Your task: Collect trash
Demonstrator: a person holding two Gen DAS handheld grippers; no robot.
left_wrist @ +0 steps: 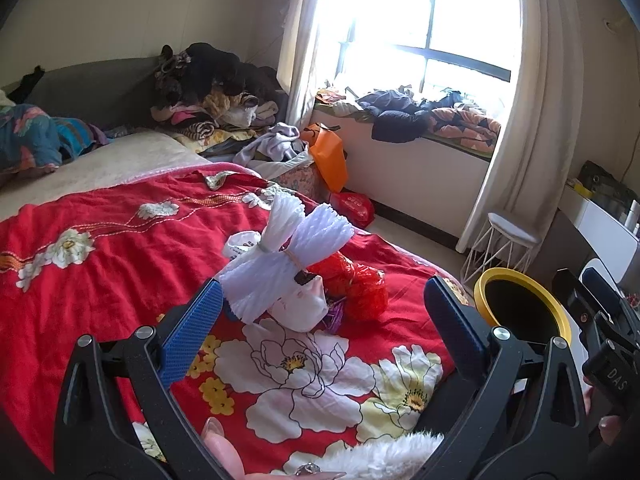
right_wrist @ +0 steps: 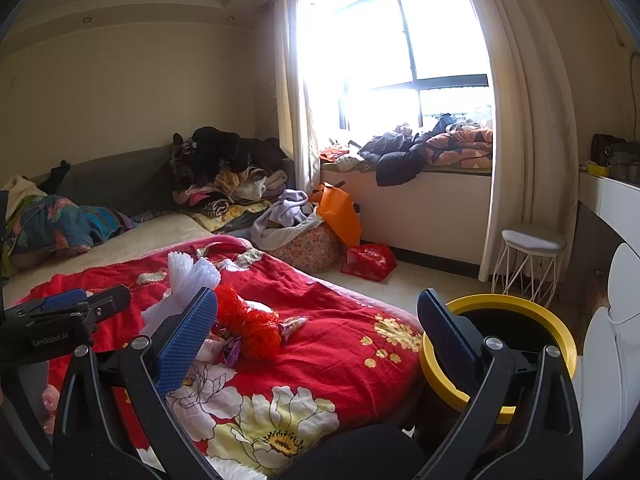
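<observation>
The trash lies in a small heap on the red quilt (left_wrist: pixel 100 280): a bundle of white foam netting (left_wrist: pixel 288 256) tied at its waist, a crumpled red net bag (left_wrist: pixel 356 284) just beside it, a white wrapper (left_wrist: pixel 300 304) under the foam and a few purple scraps (left_wrist: pixel 334 318) at the edge. The bin (right_wrist: pixel 500 344), black with a yellow rim, stands on the floor at the bed's corner, well apart from the heap. The left gripper (left_wrist: pixel 320 312) hangs wide and empty, its left pad touching or nearly touching the foam bundle; the right gripper (right_wrist: pixel 320 320) is also wide and empty, held between the heap and the bin. My reading is that the first pick is still to come. The likely trouble is the foam: it is springy and light, so a shallow pinch on one flared end could let it slip free on the way to the bin. The pieces also overlap, so lifting one may drag the others across the quilt or off the bed. Closing too low could snag the quilt as well.
</observation>
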